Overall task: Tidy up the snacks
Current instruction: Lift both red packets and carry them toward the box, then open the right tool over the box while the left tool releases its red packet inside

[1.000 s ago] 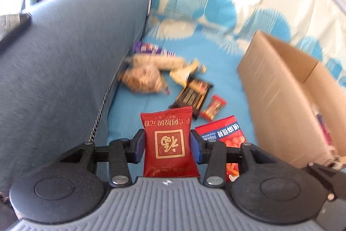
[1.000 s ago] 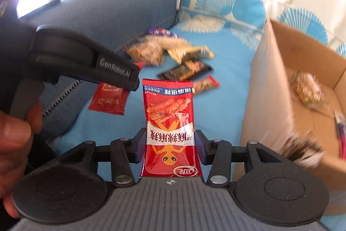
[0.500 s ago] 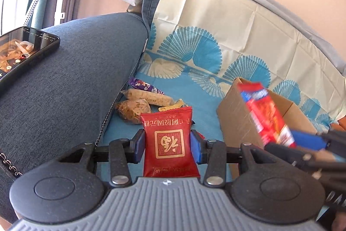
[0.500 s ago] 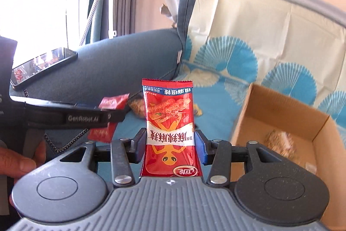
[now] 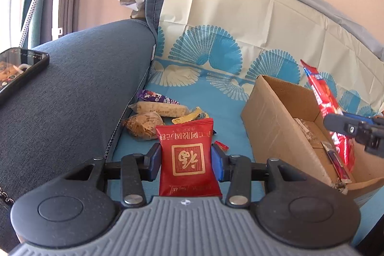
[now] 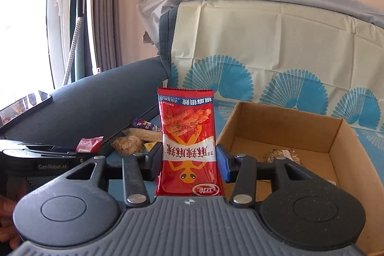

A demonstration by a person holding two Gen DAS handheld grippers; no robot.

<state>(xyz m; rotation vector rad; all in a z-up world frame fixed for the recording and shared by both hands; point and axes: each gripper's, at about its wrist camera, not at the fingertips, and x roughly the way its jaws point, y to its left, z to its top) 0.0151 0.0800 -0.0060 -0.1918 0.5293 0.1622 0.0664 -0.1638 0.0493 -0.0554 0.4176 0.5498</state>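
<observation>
Grippers both loaded, sofa scene.
Left gripper [image 5: 186,158] pinches dark red packet [image 5: 188,160]; right gripper [image 6: 189,160] pinches red spicy-strip packet [image 6: 188,148] near cardboard box [image 6: 288,126].

My red packet [image 5: 188,158] hides most of the small red wrapper [image 5: 222,145] behind it, and the phone [image 5: 18,70] is cut off at the left edge.

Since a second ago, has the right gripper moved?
Yes. The right gripper rose and shifted toward the cardboard box; the loose snacks sit lower.
</observation>
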